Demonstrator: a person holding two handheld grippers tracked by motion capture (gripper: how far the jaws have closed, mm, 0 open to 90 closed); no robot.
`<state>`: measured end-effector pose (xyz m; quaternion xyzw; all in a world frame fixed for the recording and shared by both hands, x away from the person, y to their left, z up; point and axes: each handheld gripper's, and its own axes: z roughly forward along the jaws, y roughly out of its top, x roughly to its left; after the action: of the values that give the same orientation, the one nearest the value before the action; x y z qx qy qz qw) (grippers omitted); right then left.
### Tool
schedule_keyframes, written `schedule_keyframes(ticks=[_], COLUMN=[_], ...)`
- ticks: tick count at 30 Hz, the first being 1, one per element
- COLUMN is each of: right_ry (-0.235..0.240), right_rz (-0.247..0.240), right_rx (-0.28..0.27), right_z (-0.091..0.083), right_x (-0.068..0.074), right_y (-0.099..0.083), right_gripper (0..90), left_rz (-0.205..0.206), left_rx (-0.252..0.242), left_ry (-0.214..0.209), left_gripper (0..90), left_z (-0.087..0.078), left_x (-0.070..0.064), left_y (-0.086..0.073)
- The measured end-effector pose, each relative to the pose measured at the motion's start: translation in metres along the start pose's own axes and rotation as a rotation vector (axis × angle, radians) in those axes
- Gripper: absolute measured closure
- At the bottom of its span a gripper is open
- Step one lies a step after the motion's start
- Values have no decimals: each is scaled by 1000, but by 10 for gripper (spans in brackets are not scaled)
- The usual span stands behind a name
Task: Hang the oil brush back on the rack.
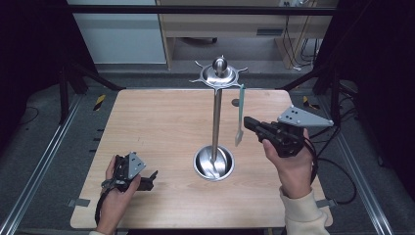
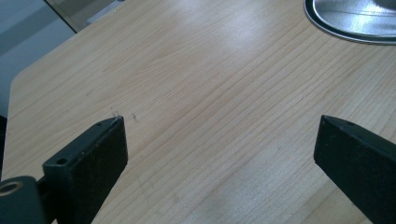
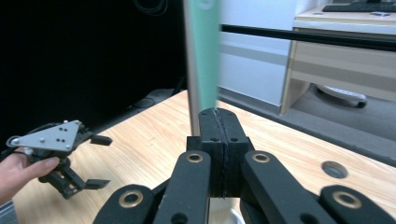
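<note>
A pale green spatula (image 1: 240,115) hangs upright above the table, blade end down, with my right gripper (image 1: 248,122) shut on its handle. Close up in the right gripper view, the green handle (image 3: 203,51) rises from between my right gripper's (image 3: 219,122) closed jaws. Just left of it stands a metal stand (image 1: 216,117) with a round bowl-like base (image 1: 214,163) and a hooked disc on top (image 1: 219,74). My left gripper (image 1: 150,179) rests low at the table's front left, open with nothing between its jaws; from the other hand it shows as the left gripper (image 3: 99,161).
The wooden table (image 1: 161,122) has a small round hole (image 1: 235,102) behind the spatula. The stand's base rim (image 2: 355,23) lies ahead of my left gripper (image 2: 219,135). A dark frame bar, cables and cabinets lie beyond the far edge.
</note>
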<state>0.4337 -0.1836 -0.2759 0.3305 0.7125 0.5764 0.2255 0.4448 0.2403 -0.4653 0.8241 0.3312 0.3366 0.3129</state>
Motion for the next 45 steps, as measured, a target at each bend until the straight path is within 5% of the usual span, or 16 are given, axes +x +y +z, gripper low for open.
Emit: schedule_keyframes(ticks=[13,28,45], right_ry=[-100,-214,-343], right_rz=[-21,-23,-30], right_rx=[34,86,106], right_z=[-13,-10,-15], right_x=[-7,-18,-45], right_y=[4,-1,-13], right_gripper=[818,398,116], left_rz=[0,0,0], left_rx=[-1,2,-1], left_ry=[-2,-8,-7], left_gripper=[24,25,25], left_z=[0,1,0], left_x=[0,0,0], left_y=[0,0,0])
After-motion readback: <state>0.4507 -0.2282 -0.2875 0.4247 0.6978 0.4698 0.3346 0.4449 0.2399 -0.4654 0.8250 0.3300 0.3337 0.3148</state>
